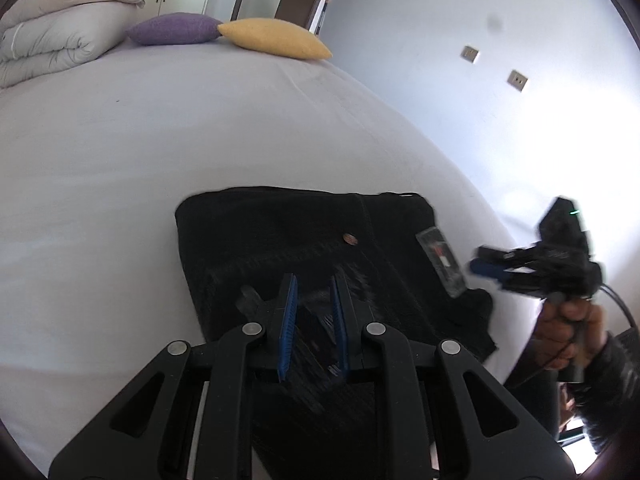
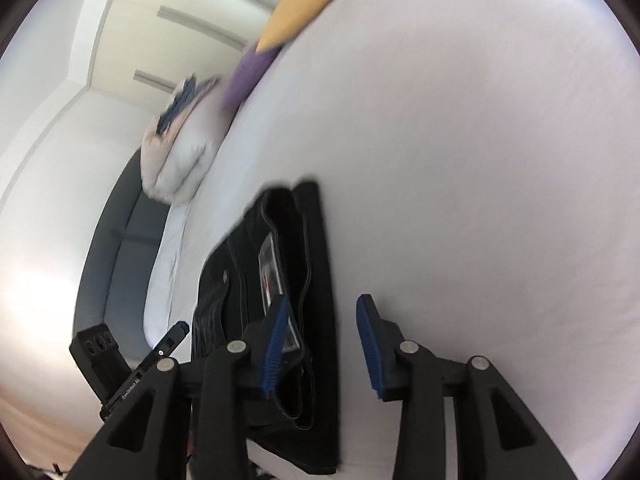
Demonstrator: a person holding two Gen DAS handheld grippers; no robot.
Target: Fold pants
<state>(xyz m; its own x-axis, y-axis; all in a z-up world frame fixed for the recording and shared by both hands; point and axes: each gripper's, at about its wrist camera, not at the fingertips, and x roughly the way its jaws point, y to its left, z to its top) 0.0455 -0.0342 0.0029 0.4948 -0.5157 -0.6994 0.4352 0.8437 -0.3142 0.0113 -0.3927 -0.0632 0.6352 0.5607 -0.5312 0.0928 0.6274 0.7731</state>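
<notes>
Gripping a fold of black cloth between narrow blue pads: left tool [image 1: 314, 316], angled downward over the pants [image 1: 280, 236]. Lying folded into a dark block on the white bed [image 1: 120, 152], near its edge, with a clear tag [image 1: 442, 262] on top. Hovering just beside the pants, jaws standing apart with nothing pressed between them: right tool [image 2: 324, 344], held in a hand [image 1: 568, 332] with a dark sleeve. Resting far off: purple pillow [image 1: 174, 29], yellow pillow [image 1: 276, 38], folded duvet [image 1: 56, 36].
</notes>
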